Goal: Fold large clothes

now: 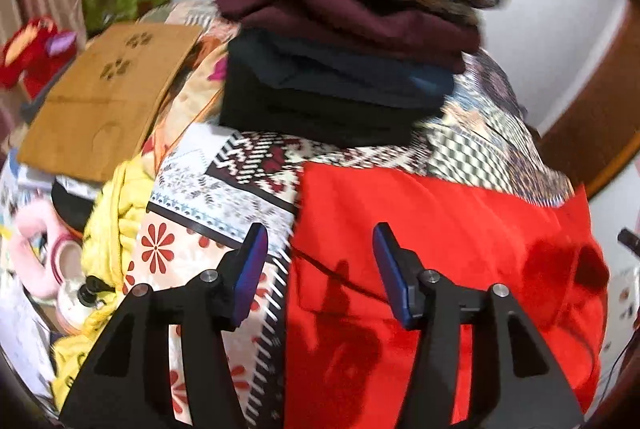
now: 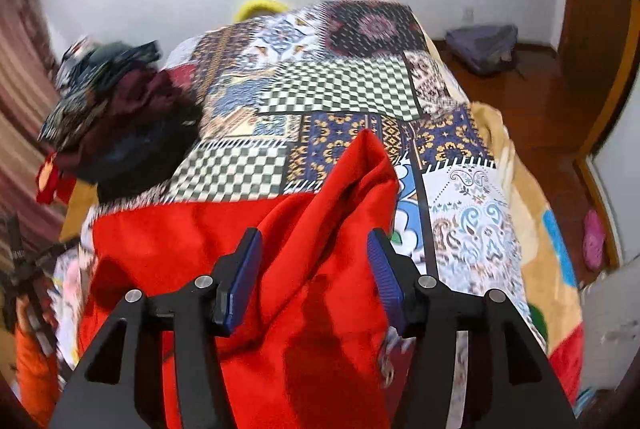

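A large red garment (image 1: 440,249) lies spread on the patchwork bedspread (image 1: 240,181). In the left wrist view my left gripper (image 1: 320,233) hangs over the garment's left edge, jaws apart, with nothing pressed between its blue pads (image 1: 252,269). In the right wrist view the red garment (image 2: 224,229) has a raised fold (image 2: 360,169) running up between the fingers of my right gripper (image 2: 315,235). Its jaws stand apart and the pads (image 2: 240,277) do not pinch the cloth. A stack of folded clothes (image 1: 340,69) sits beyond the garment.
The folded stack (image 2: 120,117) is at the left in the right wrist view. A brown board with paw prints (image 1: 108,97), yellow cloth (image 1: 116,221) and clutter crowd the bed's left side. A wooden floor (image 2: 540,117) with a grey bag (image 2: 484,45) lies to the right of the bed.
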### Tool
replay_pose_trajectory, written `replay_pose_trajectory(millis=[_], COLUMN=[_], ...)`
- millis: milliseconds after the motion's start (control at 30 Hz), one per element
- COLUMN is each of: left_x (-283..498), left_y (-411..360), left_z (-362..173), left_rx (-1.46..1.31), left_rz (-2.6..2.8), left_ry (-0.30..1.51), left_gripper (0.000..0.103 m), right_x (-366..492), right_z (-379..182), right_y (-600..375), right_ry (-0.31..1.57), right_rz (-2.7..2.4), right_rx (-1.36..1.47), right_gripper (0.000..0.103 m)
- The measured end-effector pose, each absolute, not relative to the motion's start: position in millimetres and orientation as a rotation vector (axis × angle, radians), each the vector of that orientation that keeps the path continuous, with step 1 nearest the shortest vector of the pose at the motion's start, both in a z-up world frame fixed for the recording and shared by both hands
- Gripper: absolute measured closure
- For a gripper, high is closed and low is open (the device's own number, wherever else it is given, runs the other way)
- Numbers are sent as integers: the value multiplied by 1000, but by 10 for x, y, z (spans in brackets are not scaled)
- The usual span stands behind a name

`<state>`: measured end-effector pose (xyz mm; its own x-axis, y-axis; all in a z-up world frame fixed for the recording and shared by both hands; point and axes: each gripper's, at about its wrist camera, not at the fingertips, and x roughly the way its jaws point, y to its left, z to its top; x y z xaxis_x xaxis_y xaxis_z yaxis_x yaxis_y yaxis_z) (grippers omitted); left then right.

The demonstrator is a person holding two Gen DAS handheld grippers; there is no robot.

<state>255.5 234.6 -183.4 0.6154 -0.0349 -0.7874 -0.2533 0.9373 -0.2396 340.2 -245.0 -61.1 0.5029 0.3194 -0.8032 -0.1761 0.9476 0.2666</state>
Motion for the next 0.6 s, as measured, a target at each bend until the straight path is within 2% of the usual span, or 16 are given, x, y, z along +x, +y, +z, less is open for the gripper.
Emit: replay_pose_trajectory(millis=[333, 433, 500, 533, 567, 600], left_x=[3028, 3107, 3144, 3164, 3181, 3201], left_y=[2476, 2457, 2441, 2430, 2410, 2401], left_z=[-2378, -2463, -2457, -2446, -2424, -2413], left_rx=[-548, -579, -578, -569, -551, -535], left_rz=[23, 8, 2, 3, 4, 5], left_ry=[1022, 1034, 1025, 1021, 1012, 1008], left_gripper=[49, 49, 50, 52, 62, 77], right_x=[4279, 4348, 4336, 4335, 4326, 4329], right_z=[-1285, -1384, -1375, -1358, -1345, -1337], right_y=[-2582, -2610, -2574, -2551, -2533, -2527], right_ry=[1193, 1197, 1176, 1163, 1153, 1147], right_rz=[198, 201, 236, 260, 279, 283], right_rx=[326, 363, 341, 330, 321, 324], right_gripper=[52, 50, 59, 79, 92, 92])
